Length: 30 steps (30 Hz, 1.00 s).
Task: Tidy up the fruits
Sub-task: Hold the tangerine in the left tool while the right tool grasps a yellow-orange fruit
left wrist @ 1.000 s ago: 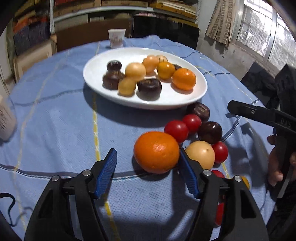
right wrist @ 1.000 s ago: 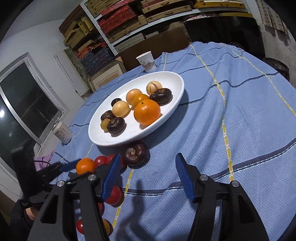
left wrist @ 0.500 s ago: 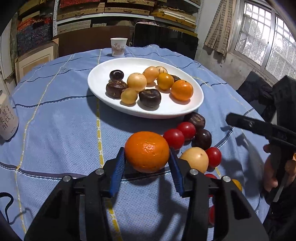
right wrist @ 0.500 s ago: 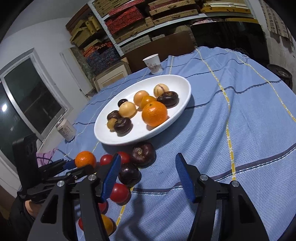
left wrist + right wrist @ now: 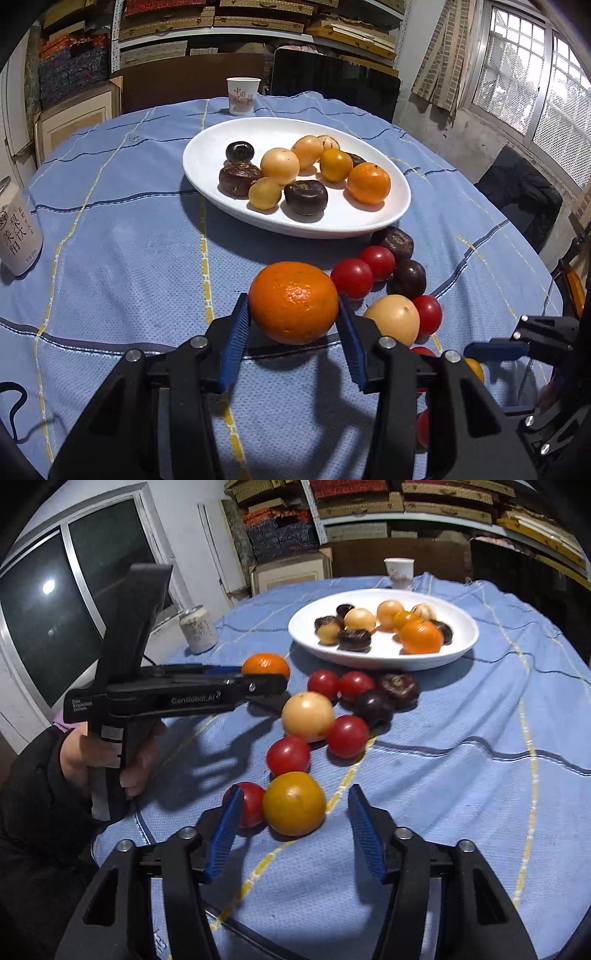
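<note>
Left gripper [image 5: 293, 332] clamped on orange [image 5: 293, 302]. Right gripper [image 5: 293, 825] unclenched, just narrowing, around yellow-orange fruit [image 5: 294, 803], pads clear.

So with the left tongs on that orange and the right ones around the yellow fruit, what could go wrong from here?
1. The left tongs grip the big orange only at its sides; it could slip on the way to the white plate.
2. The right tongs, just closing, straddle the yellow fruit with a red tomato touching it; the left pad may catch the tomato and send it rolling.
</note>
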Motion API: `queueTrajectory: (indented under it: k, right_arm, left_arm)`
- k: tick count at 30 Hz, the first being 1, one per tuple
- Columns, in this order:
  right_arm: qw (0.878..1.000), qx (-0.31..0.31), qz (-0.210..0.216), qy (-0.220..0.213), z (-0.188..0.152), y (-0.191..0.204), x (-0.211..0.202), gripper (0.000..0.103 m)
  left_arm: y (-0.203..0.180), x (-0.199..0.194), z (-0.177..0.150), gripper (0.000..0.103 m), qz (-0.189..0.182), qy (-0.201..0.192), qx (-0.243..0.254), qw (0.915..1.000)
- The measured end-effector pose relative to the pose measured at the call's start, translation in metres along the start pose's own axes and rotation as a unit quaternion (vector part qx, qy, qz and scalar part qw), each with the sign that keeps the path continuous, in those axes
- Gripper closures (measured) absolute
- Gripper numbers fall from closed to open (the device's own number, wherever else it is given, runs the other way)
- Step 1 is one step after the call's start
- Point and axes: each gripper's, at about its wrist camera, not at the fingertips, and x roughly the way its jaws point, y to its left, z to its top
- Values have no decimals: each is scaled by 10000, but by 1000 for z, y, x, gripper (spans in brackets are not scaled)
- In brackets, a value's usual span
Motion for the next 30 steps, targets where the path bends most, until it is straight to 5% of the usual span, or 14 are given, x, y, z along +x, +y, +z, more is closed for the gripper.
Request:
queueTrajectory:
  k: [9,21,30]
  right_arm:
    - [9985,485,246,-23,-1,-16,-5,51]
    - [9998,103,-78,139,-3,-6,2,51]
    - [9997,146,93,145,0,-3,4,52]
  left_arm:
    - [2,2,0,57,-1,58,-43,10000]
    - [1,6,0,57,17,105,-40,9999]
    - [1,7,0,57,21,130,-41,9999]
